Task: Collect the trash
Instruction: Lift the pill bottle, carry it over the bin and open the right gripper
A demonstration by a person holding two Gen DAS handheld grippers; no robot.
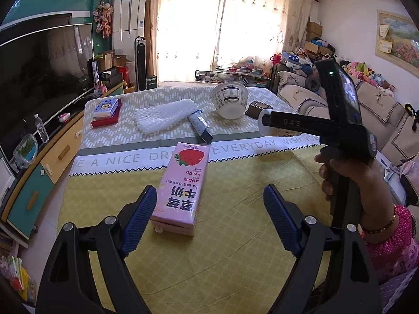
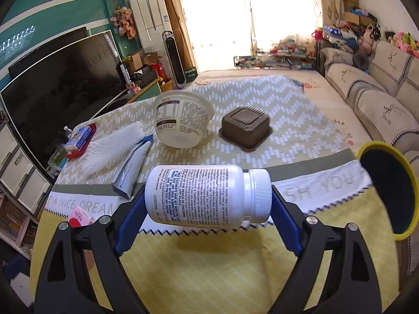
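Fingers [image 2: 284,217] clamped across lifted bottle [image 2: 207,196]

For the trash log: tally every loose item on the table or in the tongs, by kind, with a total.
Pill bottle, in the right tongs: 1
Milk carton: 1
Plastic cup: 1
Brown tray: 1
Tube: 1
Foam net: 1
Tissue pack: 1
Red box: 1
Total: 8
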